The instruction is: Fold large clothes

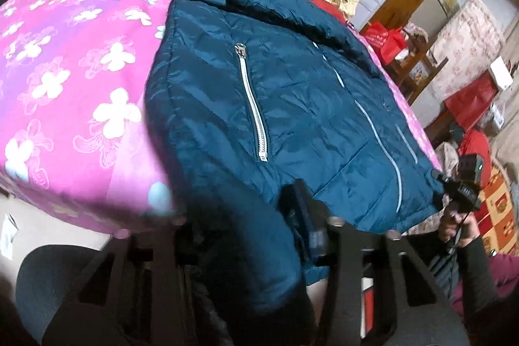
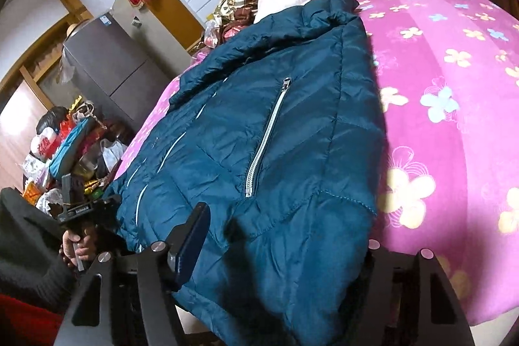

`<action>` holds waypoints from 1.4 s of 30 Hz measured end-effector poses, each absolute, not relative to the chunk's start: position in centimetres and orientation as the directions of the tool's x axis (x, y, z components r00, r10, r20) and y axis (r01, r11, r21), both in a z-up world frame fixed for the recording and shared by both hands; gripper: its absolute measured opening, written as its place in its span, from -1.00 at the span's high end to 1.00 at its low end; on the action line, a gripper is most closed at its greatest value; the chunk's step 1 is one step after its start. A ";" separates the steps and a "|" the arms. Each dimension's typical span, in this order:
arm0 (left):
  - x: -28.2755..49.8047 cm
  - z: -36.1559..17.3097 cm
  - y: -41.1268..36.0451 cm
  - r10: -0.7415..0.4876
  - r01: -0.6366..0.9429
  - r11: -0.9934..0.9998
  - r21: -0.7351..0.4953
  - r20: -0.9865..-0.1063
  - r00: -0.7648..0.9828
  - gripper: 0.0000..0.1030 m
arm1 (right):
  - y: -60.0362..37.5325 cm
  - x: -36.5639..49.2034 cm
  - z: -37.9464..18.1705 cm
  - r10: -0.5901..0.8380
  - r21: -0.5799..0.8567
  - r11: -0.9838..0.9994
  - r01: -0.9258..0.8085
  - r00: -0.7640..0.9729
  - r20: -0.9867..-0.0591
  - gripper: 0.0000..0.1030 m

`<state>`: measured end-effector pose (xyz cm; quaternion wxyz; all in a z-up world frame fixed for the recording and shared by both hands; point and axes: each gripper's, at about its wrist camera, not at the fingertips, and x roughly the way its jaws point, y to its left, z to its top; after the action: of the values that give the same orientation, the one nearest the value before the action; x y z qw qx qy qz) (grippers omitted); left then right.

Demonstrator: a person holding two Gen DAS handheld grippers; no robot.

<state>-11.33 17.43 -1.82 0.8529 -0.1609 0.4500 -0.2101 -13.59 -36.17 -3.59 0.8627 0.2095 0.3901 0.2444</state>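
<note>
Teal jacket (image 1: pixel 292 106) lay front-up on the pink floral bedspread (image 1: pixel 74 70), collar far, hem at the near bed edge. Left gripper (image 1: pixel 246 232) was clenched on hem fabric bunched between its jaws. Right gripper (image 2: pixel 282 252) also held the hem, its jaws grasping a thick fold of jacket.

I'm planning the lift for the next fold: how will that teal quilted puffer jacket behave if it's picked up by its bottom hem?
The teal quilted puffer jacket will probably flop and drape, since it already sags over the edge of the pink flowered bedspread. Its glossy shell looks slippery, so thin pinches may slide. The puffy quilting suggests it is light for its bulk.
</note>
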 end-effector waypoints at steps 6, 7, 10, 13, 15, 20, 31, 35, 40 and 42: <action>-10.2 -2.2 18.4 -0.519 0.175 0.844 -0.506 -0.691 0.503 0.40 | -36.4 -13.7 -3.8 0.582 0.575 0.783 -0.236 0.604 -0.545 -0.31; -9.9 -2.5 18.4 -0.523 0.166 0.842 -0.514 -0.698 0.489 0.40 | -36.3 -13.7 -3.8 0.575 0.565 0.790 -0.239 0.609 -0.547 -0.31; -9.4 -2.5 18.9 -0.557 0.162 0.817 -0.554 -0.682 0.474 0.39 | -35.8 -13.7 -3.6 0.558 0.531 0.811 -0.248 0.603 -0.571 -0.31; -9.0 -2.7 19.5 -0.588 0.151 0.791 -0.594 -0.667 0.457 0.39 | -35.8 -13.5 -3.4 0.556 0.531 0.813 -0.240 0.592 -0.584 -0.25; -8.8 -2.6 19.6 -0.558 0.131 0.811 -0.570 -0.686 0.466 0.49 | -36.1 -13.4 -3.3 0.553 0.539 0.812 -0.225 0.594 -0.584 0.06; -10.3 -0.9 18.5 -0.485 0.164 0.866 -0.473 -0.713 0.507 0.86 | -37.0 -14.5 -1.7 0.546 0.554 0.803 -0.221 0.645 -0.535 0.73; -15.7 3.7 22.8 -0.534 0.150 0.795 -0.587 -0.561 0.633 0.87 | -36.9 -20.9 2.5 0.563 0.559 0.773 -0.301 0.731 -0.385 0.81; -17.3 5.7 24.4 -0.553 0.153 0.748 -0.646 -0.478 0.683 0.87 | -37.6 -23.7 5.2 0.557 0.542 0.770 -0.336 0.768 -0.316 0.82; -18.7 9.9 25.3 -0.562 0.212 0.719 -0.662 -0.375 0.737 0.87 | -38.3 -26.8 9.4 0.537 0.500 0.780 -0.377 0.813 -0.225 0.83; -19.4 12.2 25.3 -0.570 0.257 0.714 -0.651 -0.327 0.754 0.87 | -38.4 -27.7 11.0 0.536 0.488 0.778 -0.396 0.824 -0.186 0.84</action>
<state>-19.38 25.33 12.20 0.8878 -0.2981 0.2623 -0.2329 -27.70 -38.39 10.99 0.9293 0.2196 0.1591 0.2508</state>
